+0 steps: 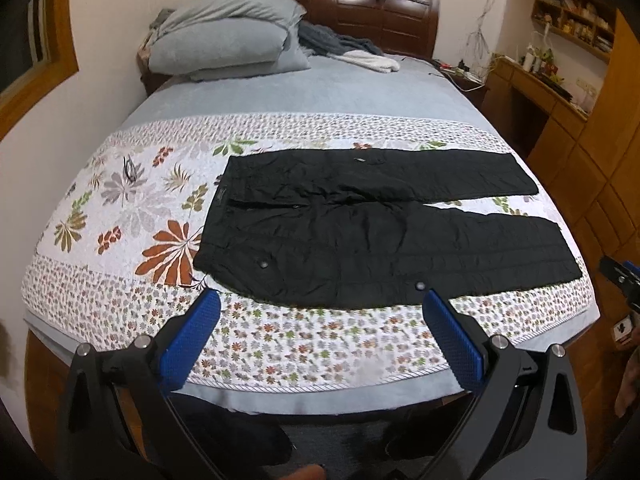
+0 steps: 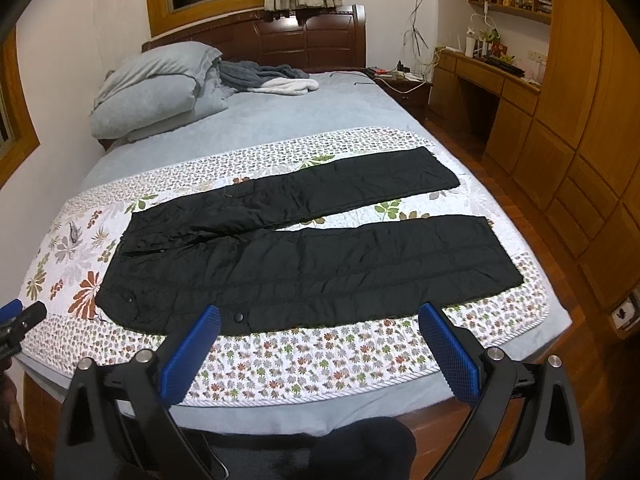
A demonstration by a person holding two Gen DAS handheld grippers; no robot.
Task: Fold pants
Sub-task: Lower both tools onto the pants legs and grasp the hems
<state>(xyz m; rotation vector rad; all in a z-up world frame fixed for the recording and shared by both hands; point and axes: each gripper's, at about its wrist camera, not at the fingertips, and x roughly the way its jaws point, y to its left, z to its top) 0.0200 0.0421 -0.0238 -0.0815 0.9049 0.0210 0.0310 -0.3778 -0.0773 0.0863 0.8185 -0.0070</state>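
Black pants (image 1: 360, 228) lie flat and unfolded on a floral quilt (image 1: 120, 216) across the foot of the bed (image 1: 320, 92), waistband toward 9 o'clock, both legs running toward 3 o'clock with a strip of quilt showing between them. The left claw (image 1: 320, 320) hangs released, blue pads wide apart, just short of the near edge of the pants at 6 o'clock; the right claw (image 2: 320, 332) is spread the same way, grasping nothing. Toward 12 o'clock sit folded grey pillows (image 1: 228, 36) and a rumpled blanket (image 1: 348, 50) (both well clear of the pants). A wooden desk (image 2: 484, 76) stands at 2 o'clock beside the bed.
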